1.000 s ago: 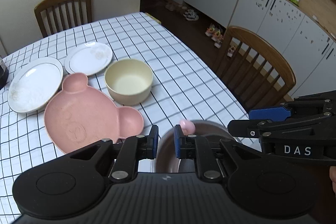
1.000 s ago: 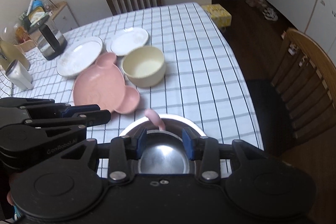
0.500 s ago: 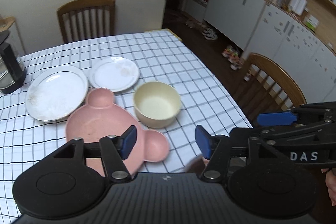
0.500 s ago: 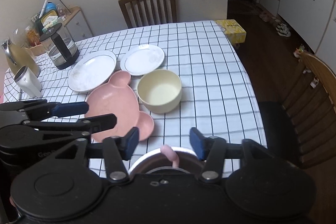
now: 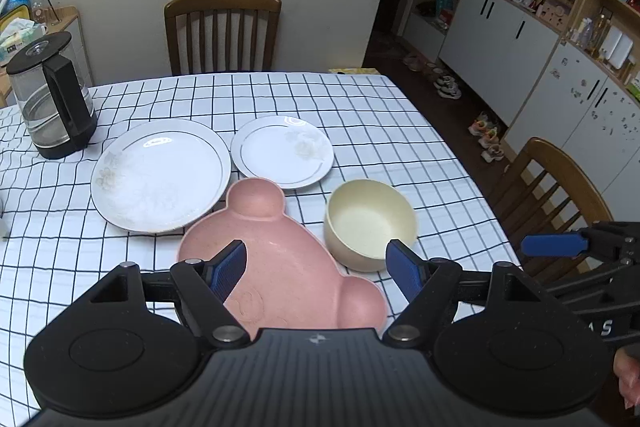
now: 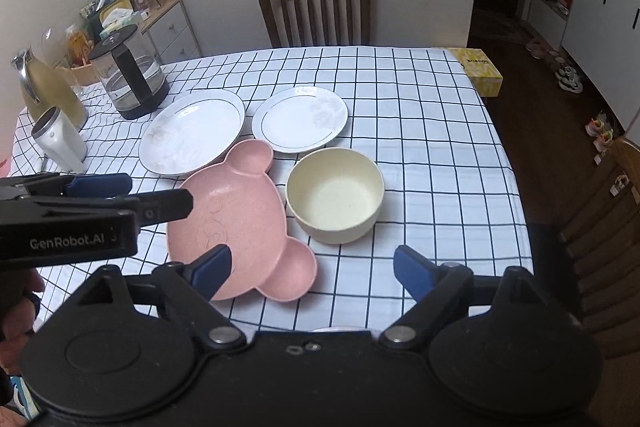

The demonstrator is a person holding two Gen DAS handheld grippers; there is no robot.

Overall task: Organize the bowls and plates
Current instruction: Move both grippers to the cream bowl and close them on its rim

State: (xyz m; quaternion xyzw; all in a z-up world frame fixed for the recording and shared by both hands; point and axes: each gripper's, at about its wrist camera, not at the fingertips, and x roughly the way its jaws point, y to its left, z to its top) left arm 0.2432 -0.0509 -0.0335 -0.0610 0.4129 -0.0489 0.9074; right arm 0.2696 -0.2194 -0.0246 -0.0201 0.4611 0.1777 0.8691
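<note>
Seen first through the left wrist camera, the left gripper [image 5: 316, 269] is held above the near edge of the table [image 5: 400, 147], its blue fingers [image 5: 228, 269] set wide and opening further, with nothing gripped between them. Under the gap, the pink bear-shaped plate [image 5: 288, 259] is seen lying near that edge. Just beside it, toward the right edge of the table, a cream bowl [image 5: 370, 223] is standing upright. Behind these two, a large white plate [image 5: 160, 173] and a small white plate [image 5: 282, 151] are laid side by side, the pink plate's far ear apparently overlapping the large plate's rim. A glass kettle [image 5: 52, 103] is placed by the left edge. One finger of the right gripper [image 5: 556, 245] is seen at the right border of the view.

Through the right wrist camera, the right gripper [image 6: 310, 269] is likewise held over the near edge, its fingers [image 6: 412, 273] spread wide and opening, and nothing is clasped in them. The pink bear-shaped plate [image 6: 236, 215] and the cream bowl [image 6: 336, 195] are seen just beyond the fingertips, close together. Farther back, the large white plate [image 6: 192, 131] and the small white plate [image 6: 300, 119] are set, with the glass kettle [image 6: 130, 75] toward the far left corner. A pale rim, possibly of another dish, is glimpsed below the gripper, but it cannot be told.
</note>
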